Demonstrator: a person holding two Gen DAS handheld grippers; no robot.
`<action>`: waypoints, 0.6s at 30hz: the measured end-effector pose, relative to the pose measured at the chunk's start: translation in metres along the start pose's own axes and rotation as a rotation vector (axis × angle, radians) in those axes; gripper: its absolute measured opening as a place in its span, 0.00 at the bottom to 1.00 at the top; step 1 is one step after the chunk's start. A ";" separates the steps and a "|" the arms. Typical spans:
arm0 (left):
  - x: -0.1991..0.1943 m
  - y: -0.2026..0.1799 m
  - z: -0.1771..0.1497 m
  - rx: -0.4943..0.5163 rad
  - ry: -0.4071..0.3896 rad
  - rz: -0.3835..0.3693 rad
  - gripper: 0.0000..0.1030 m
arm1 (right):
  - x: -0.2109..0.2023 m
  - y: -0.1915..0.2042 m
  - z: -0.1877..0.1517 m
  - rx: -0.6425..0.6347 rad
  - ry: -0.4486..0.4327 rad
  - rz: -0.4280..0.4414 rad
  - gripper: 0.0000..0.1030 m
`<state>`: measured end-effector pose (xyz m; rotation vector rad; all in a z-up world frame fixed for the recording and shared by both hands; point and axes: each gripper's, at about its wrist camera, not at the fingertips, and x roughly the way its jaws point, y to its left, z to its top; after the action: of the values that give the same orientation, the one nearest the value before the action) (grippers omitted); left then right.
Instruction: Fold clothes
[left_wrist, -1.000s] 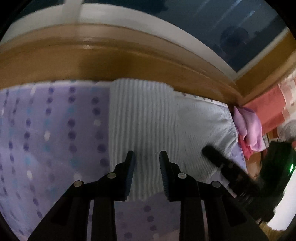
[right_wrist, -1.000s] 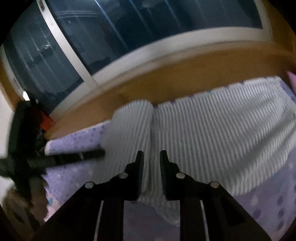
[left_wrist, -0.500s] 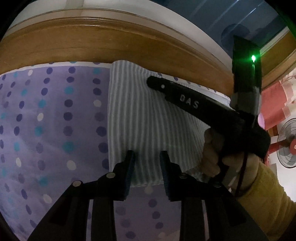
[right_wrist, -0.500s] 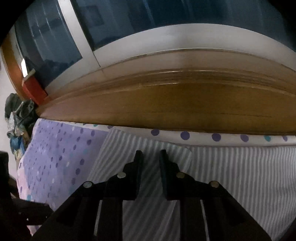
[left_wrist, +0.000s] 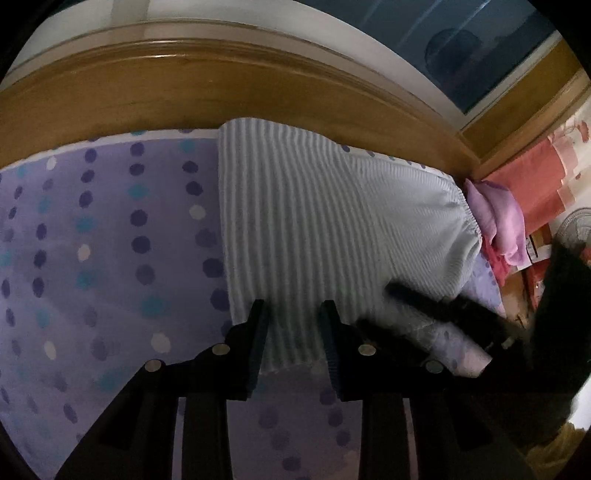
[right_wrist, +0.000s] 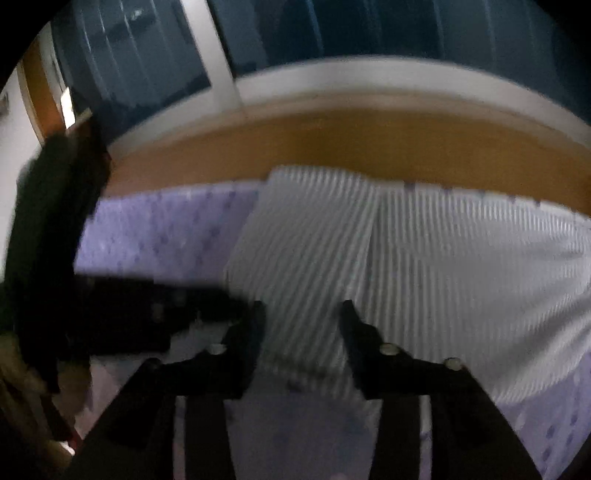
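A pale striped garment (left_wrist: 325, 229) is laid flat on the dotted purple bedsheet (left_wrist: 103, 236), its far edge against the wooden bed frame (left_wrist: 184, 88); one panel is already folded over the left part. Its long axis is judged to run across both views, with the gathered waistband (left_wrist: 469, 218) at the right end. The near hem lies directly ahead of both tools. The left gripper (left_wrist: 291, 314) is held with its fingers apart, nothing between them; the right gripper (right_wrist: 303, 314) is spread wider, likewise empty. Neither is judged clearly nearer.
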<state>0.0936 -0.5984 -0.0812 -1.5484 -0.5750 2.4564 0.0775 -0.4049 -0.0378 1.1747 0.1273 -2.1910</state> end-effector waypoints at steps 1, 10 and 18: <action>0.001 -0.004 0.001 0.017 0.006 -0.001 0.37 | 0.003 -0.002 -0.008 0.016 -0.004 -0.014 0.49; -0.017 0.016 0.017 0.025 -0.006 -0.077 0.40 | -0.027 0.010 -0.023 -0.003 -0.053 -0.142 0.51; 0.009 0.041 0.061 -0.040 0.021 -0.161 0.49 | -0.006 0.079 -0.010 -0.165 -0.104 -0.160 0.51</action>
<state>0.0374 -0.6460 -0.0830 -1.4776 -0.7198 2.3205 0.1325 -0.4609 -0.0232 0.9869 0.3624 -2.3249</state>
